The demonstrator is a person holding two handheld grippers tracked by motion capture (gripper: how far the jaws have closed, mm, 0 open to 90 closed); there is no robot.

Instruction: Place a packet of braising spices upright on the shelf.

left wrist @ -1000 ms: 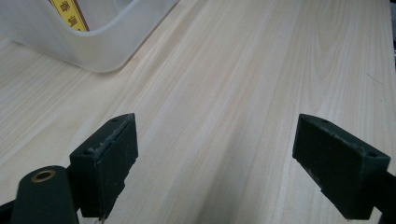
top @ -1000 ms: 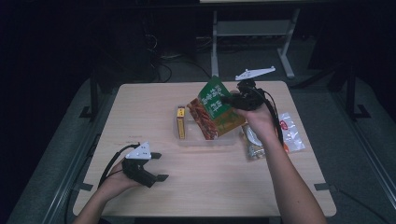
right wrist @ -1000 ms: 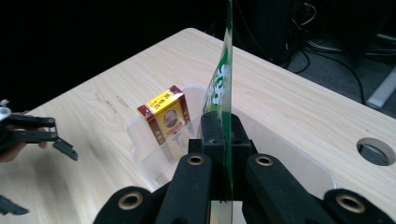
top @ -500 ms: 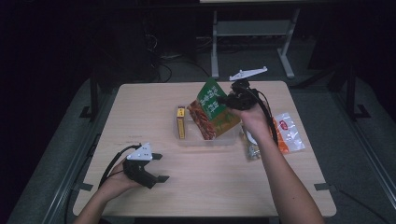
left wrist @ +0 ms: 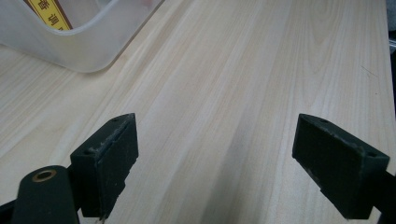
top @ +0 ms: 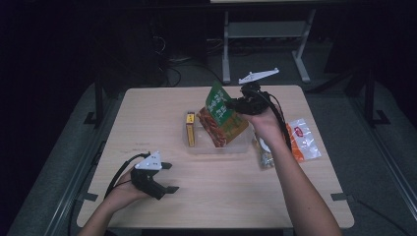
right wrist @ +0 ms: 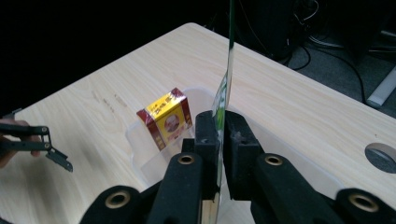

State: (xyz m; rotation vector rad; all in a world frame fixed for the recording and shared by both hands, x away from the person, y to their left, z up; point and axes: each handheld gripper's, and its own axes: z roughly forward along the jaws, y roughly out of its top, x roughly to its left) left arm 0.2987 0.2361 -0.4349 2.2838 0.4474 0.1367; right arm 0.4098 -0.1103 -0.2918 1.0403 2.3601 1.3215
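Note:
A green and orange snack bag (top: pixel 221 115) stands tilted in the clear plastic bin (top: pixel 216 148) at mid-table. My right gripper (top: pixel 231 104) pinches its top edge. In the right gripper view the thin bag edge (right wrist: pixel 227 70) runs between the two pads of that gripper (right wrist: pixel 220 130); the jaws have just been opening a little, and the bag is still between them. A yellow and red box (top: pixel 190 129) stands at the bin's left end (right wrist: pixel 166 116). My left gripper (top: pixel 169 177) rests on the table near the front left, open, with bare wood between its jaws (left wrist: pixel 215 158).
A red and white packet (top: pixel 302 137) lies right of the bin, and a smaller packet (top: pixel 264 155) lies under my right forearm. The bin's corner (left wrist: pixel 88 51) is just ahead of the left gripper. Dark floor surrounds the table.
The right hand has shifted slightly left and farther away with the bag, which now leans lower into the bin. The left gripper has stayed put.

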